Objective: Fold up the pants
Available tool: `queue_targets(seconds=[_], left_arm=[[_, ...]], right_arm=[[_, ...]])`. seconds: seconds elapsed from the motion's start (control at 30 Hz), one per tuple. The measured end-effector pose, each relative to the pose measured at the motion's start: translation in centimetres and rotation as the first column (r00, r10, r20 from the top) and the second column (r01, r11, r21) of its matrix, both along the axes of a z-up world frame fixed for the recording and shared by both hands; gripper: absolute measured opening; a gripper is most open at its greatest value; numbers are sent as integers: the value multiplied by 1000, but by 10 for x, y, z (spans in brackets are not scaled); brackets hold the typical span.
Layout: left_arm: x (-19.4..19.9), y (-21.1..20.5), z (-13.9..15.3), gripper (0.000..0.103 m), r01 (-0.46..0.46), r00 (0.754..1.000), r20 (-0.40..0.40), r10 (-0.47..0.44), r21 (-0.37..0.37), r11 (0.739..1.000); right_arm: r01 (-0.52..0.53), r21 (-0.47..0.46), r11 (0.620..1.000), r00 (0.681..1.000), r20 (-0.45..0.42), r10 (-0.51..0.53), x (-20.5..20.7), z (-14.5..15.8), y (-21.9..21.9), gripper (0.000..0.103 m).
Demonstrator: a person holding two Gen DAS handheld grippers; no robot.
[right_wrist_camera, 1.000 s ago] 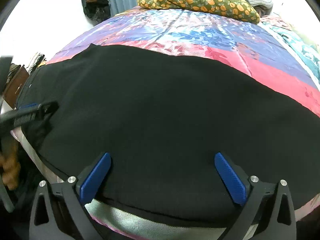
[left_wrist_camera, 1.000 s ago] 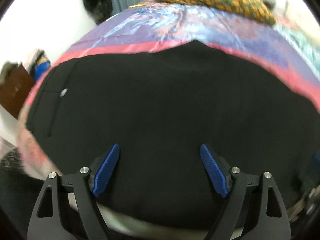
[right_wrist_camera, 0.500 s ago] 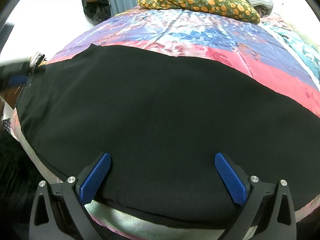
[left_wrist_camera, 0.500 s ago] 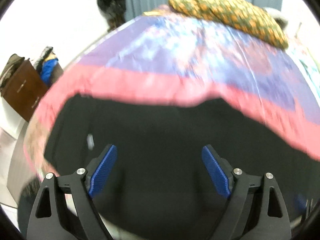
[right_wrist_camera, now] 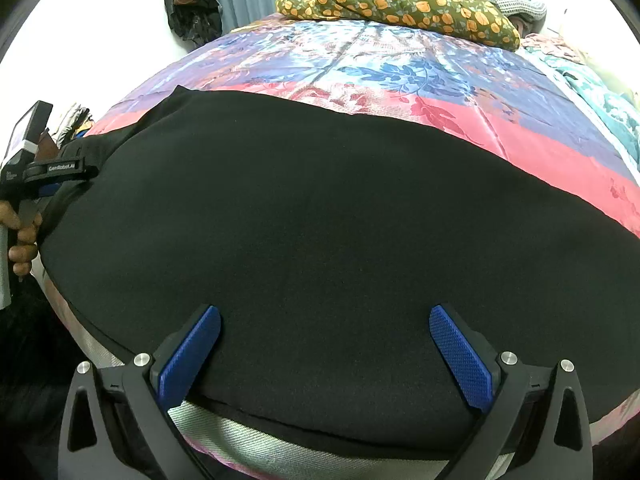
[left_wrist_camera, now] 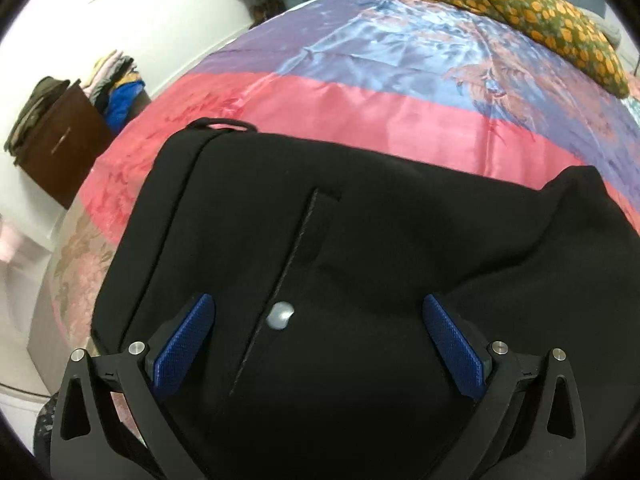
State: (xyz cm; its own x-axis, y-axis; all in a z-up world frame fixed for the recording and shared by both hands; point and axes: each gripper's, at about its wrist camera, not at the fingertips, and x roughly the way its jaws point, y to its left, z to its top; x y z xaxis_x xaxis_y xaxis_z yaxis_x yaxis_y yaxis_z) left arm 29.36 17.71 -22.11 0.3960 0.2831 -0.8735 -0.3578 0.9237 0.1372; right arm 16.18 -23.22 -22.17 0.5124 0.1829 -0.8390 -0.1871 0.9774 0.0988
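Observation:
Black pants (right_wrist_camera: 320, 220) lie spread flat across the near part of the bed. In the left wrist view I see their waist end (left_wrist_camera: 320, 260) with a back pocket slit, a silver button (left_wrist_camera: 280, 315) and a belt loop (left_wrist_camera: 224, 123). My left gripper (left_wrist_camera: 318, 340) is open, low over the waist end, with the button between its blue pads. It also shows at the left edge of the right wrist view (right_wrist_camera: 48, 172). My right gripper (right_wrist_camera: 324, 344) is open and empty over the pants' near edge.
The bed has a pink, blue and purple floral cover (right_wrist_camera: 380, 68). A green pillow with orange flowers (right_wrist_camera: 400, 4) lies at the head. A brown cabinet with stacked clothes (left_wrist_camera: 60, 136) stands left of the bed. A dark bag (right_wrist_camera: 192, 4) hangs by the curtain.
My left gripper has moved to the waist end of the pants and closer down; the pocket and button now sit between its pads. The right gripper has stayed still.

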Motion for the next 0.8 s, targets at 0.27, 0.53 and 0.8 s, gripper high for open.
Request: queue_targets(seconds=[0.27, 0.53, 0.8], left_arm=[[-25, -62, 50, 102, 61, 997, 53, -59, -40, 997], [-40, -177, 21, 102, 345, 939, -2, -345, -2, 939], [-48, -169, 1, 103, 336, 942, 7, -336, -64, 940]], right_arm=[[0, -1, 1000, 1000, 1, 0, 0, 1, 0, 103], [-1, 0, 1000, 1000, 7, 1, 0, 1, 0, 103], [-24, 31, 999, 1000, 19, 24, -2, 9, -8, 103]])
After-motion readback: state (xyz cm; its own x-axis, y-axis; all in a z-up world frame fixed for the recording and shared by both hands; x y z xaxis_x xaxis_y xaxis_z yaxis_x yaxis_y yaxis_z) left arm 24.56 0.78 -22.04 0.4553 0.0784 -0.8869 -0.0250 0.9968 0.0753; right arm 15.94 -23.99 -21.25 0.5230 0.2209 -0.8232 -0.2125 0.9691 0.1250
